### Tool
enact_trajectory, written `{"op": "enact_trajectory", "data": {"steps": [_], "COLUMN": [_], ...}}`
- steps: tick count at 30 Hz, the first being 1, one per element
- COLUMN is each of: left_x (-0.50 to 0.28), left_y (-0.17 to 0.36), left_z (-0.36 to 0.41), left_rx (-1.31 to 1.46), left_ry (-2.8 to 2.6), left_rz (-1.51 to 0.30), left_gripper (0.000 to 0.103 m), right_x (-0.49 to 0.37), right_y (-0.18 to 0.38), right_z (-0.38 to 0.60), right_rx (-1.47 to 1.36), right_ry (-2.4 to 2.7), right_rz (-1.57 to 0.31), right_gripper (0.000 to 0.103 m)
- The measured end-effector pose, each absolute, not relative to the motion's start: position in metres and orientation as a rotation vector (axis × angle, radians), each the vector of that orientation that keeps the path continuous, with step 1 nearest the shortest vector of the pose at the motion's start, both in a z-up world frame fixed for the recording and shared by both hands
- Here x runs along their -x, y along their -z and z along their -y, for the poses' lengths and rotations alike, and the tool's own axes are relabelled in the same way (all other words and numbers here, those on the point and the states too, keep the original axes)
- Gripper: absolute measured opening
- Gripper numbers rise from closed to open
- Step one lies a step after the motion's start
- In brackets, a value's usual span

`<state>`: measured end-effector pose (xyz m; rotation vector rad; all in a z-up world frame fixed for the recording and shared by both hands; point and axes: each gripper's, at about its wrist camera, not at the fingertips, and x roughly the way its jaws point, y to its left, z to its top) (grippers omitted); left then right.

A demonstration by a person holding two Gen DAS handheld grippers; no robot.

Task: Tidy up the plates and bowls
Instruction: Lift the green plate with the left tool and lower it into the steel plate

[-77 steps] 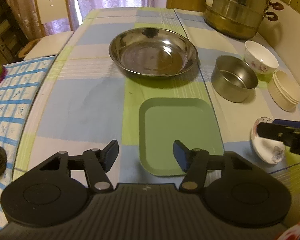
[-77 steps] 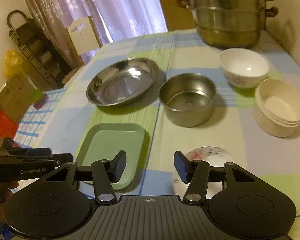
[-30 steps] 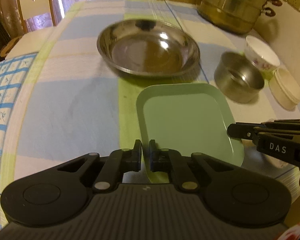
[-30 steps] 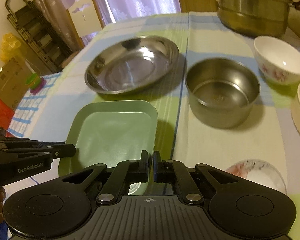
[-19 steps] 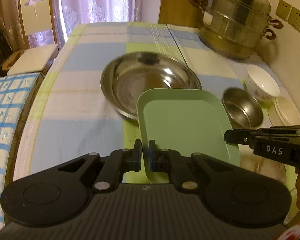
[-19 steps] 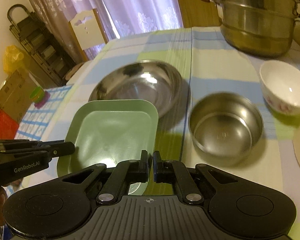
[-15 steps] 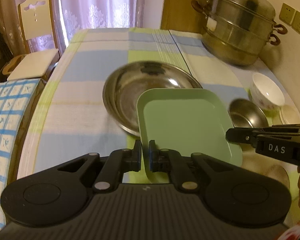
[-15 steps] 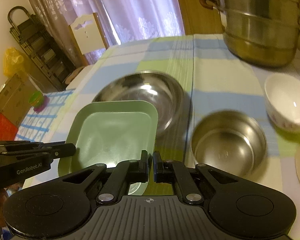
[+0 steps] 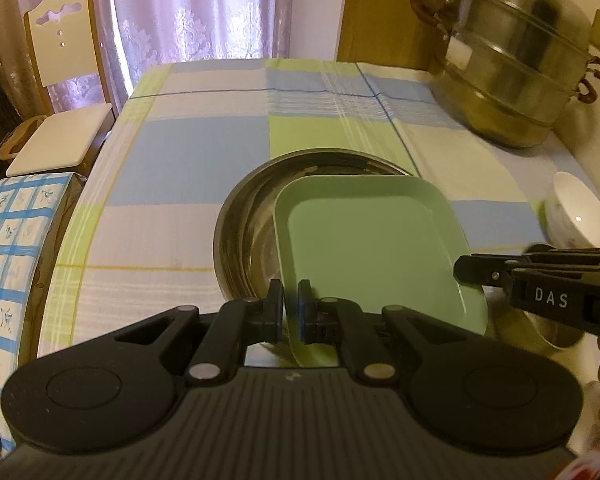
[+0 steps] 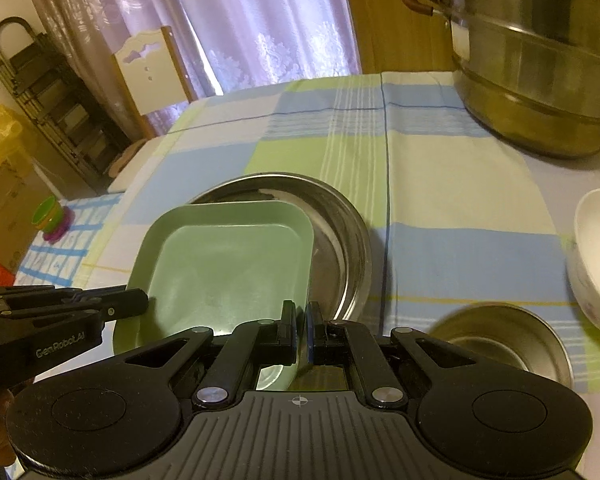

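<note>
The left hand-held gripper (image 9: 289, 312) was clamped on the near rim of the pale green square plastic plate (image 9: 372, 248), its jaws nearly together with only the rim between them. The right hand-held gripper (image 10: 301, 334) pinched the plate's near edge at the right corner in the same way. Carried by both, the plate hung over the wide shallow stainless-steel basin (image 9: 244, 240) on the checked cloth of the desk (image 9: 196, 152). A smaller steel bowl (image 10: 500, 340) and a white floral bowl (image 10: 596, 256) stood to the right.
</note>
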<state>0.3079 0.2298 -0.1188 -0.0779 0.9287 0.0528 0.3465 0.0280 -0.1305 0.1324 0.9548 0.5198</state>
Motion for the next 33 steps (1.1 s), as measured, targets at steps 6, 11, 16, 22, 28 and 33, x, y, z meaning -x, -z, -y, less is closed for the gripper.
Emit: {"op": "enact_trajectory", "data": {"steps": [6,11,16,22,28,33], "left_x": [-0.328,-0.337,-0.342,-0.346,-0.34,-0.324], "left_y": [0.135,0.143,0.15,0.151,0.138,0.119], "left_z": [-0.238,-0.241,-0.241,-0.241,-0.238,-0.23], "left_rx": [0.073,0.077,0.079,0.062,0.036,0.011], "left_ry": [-0.047,-0.04,-0.037,-0.056,-0.069,-0.069], "left_rz": [-0.96,-0.981,-0.997,-0.985,-0.951,-0.91], "left_gripper": [0.006,0.006,0.006,0.007,0.011,0.025], "right_x": [-0.361,-0.37,-0.372,-0.372,-0.371,-0.358], "right_y": [0.146,0.155,0.16,0.161,0.15,0.13], "right_z": [-0.038,-0.042,-0.042,-0.044,-0.035,-0.022], "right_rx": [-0.123,-0.123,-0.123,-0.125,-0.168,-0.212], "right_ry": [-0.498,-0.481,-0.471,-0.442,-0.452,-0.478], "right_rz": [-0.985,-1.006,-1.017,-0.998,-0.957,-0.917], "right_gripper": [0.005,0.005,0.005,0.005,0.005,0.005]}}
